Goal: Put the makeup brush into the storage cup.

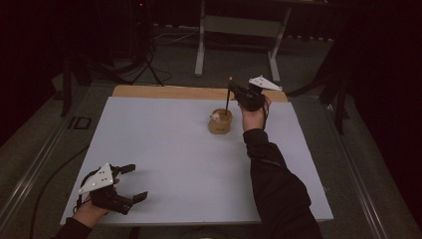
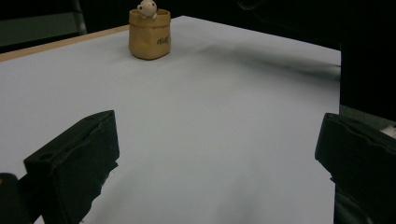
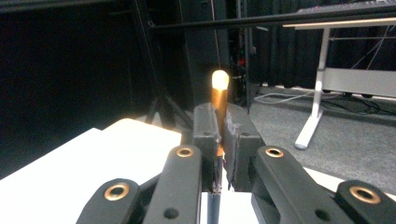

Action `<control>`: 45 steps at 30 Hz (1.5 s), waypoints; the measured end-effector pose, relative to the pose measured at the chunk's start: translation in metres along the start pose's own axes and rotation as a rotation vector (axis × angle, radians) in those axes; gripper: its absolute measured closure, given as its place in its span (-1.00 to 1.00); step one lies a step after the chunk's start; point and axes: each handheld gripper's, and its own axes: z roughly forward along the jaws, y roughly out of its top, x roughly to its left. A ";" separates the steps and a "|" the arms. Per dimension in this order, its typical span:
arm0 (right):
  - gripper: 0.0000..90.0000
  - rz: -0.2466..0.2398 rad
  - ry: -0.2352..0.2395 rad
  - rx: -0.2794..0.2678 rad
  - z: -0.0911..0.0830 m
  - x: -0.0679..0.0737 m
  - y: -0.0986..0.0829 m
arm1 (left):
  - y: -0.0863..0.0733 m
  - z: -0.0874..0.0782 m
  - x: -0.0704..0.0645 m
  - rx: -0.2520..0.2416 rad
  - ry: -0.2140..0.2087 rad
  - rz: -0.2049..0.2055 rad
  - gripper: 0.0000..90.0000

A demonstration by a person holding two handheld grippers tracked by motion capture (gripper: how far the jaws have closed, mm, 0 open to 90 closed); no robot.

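Note:
A small tan pot (image 1: pixel 220 121) with a little white figure in it stands on the white table top (image 1: pixel 174 149), toward the far right. It shows far off in the left gripper view as the tan pot (image 2: pixel 149 34). My right gripper (image 1: pixel 238 92) is shut on a thin dark pencil (image 1: pixel 228 95) that stands upright over the pot, its lower end in or just above the pot. In the right gripper view the jaws (image 3: pixel 223 140) clamp the pencil's (image 3: pixel 219 95) orange top end. My left gripper (image 1: pixel 134 182) rests open at the near left corner with nothing between its fingers.
A wooden strip (image 1: pixel 164 92) runs along the table's far edge. Behind the table stand a white desk frame (image 1: pixel 239 30) and a dark tripod (image 1: pixel 147 55) on grey carpet. The person's right sleeve (image 1: pixel 278 189) lies across the near right of the table.

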 end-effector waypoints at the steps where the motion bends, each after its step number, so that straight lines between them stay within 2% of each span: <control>1: 0.87 -0.003 -0.001 0.006 0.001 0.000 -0.002 | 0.000 0.000 0.000 -0.001 0.000 -0.001 -0.99; 11: 0.87 -0.008 0.012 0.066 0.007 0.001 -0.023 | 0.000 0.000 0.000 -0.004 0.000 -0.002 -0.99; 18: 0.87 0.018 0.020 0.093 0.011 -0.002 -0.034 | 0.000 0.000 0.000 -0.004 0.001 -0.004 -0.99; 26: 0.86 0.028 0.009 0.144 0.014 -0.005 -0.045 | 0.000 0.000 0.000 -0.002 0.001 -0.002 -0.99; 30: 0.86 0.012 -0.013 0.173 0.014 -0.003 -0.048 | 0.000 0.000 0.000 0.000 -0.002 0.000 -0.99; 33: 0.85 0.018 -0.023 0.184 0.014 -0.004 -0.050 | 0.000 0.000 0.000 -0.002 0.000 -0.002 -0.99; 34: 0.80 0.027 -0.022 0.187 0.014 -0.005 -0.049 | 0.000 0.000 0.000 -0.002 -0.001 -0.003 -0.99; 35: 0.47 0.042 -0.005 0.190 0.015 -0.006 -0.049 | 0.000 0.000 0.000 -0.002 0.000 -0.003 -0.99; 36: 0.47 0.042 -0.005 0.190 0.015 -0.006 -0.049 | 0.000 0.000 0.000 -0.002 0.000 -0.003 -0.99; 37: 0.04 0.043 0.000 0.190 0.016 -0.006 -0.045 | 0.000 0.000 0.000 -0.003 0.000 -0.004 -0.99; 38: -0.07 0.046 0.003 0.193 0.016 -0.006 -0.044 | 0.000 0.000 0.000 -0.003 0.000 -0.003 -0.99; 39: -0.07 0.046 0.003 0.193 0.016 -0.006 -0.044 | 0.000 0.000 0.000 -0.003 0.000 -0.003 -0.99; 40: -0.30 0.046 -0.017 0.194 0.016 -0.005 -0.041 | 0.000 0.000 0.000 0.000 0.000 -0.002 -0.99; 42: -0.56 0.050 -0.018 0.174 0.013 -0.006 -0.035 | 0.000 0.000 0.000 -0.001 0.001 -0.002 -0.99; 45: -0.63 0.047 -0.008 0.174 0.010 -0.005 -0.028 | 0.000 0.000 0.000 -0.001 0.000 -0.003 -0.99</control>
